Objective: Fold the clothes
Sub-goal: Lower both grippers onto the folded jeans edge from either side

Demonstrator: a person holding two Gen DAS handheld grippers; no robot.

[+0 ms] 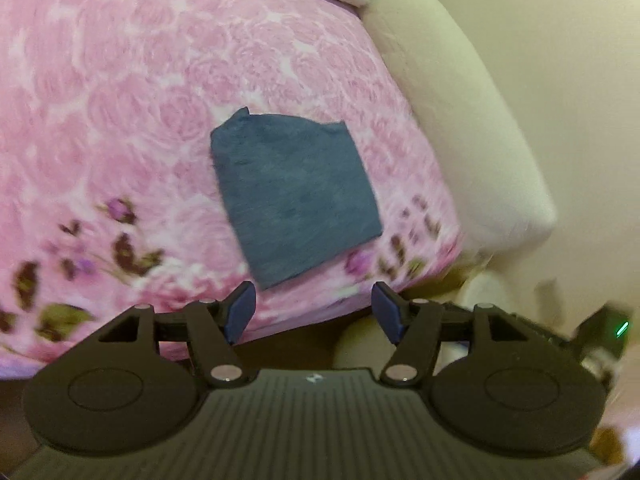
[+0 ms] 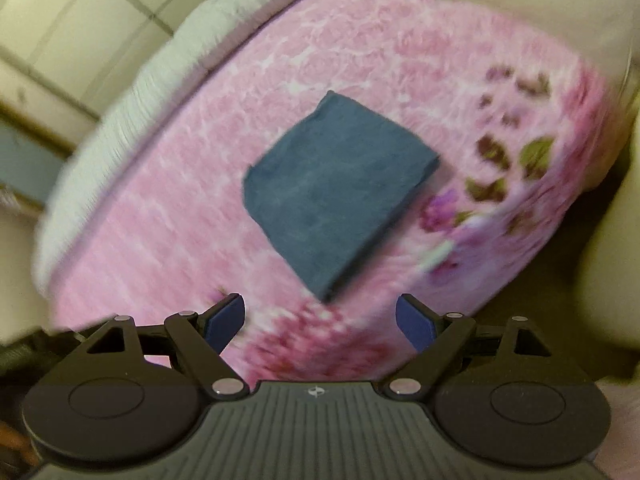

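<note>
A dark blue cloth [image 1: 296, 196] lies folded into a small rectangle on a pink floral blanket [image 1: 120, 120]. In the right wrist view the same blue cloth [image 2: 340, 196] shows stacked layers along its near right edge. My left gripper [image 1: 314, 310] hovers open just short of the cloth's near corner, nothing between its blue pads. My right gripper [image 2: 320, 322] is also open and empty, held back from the cloth above the blanket [image 2: 160, 220]. Both views are blurred by motion.
A cream padded headboard or cushion [image 1: 452, 120] runs along the bed's right side. A white ribbed pillow or quilt [image 2: 160, 68] lies along the far edge, with a tiled wall [image 2: 60, 20] behind it. The blanket drops off at the near edge.
</note>
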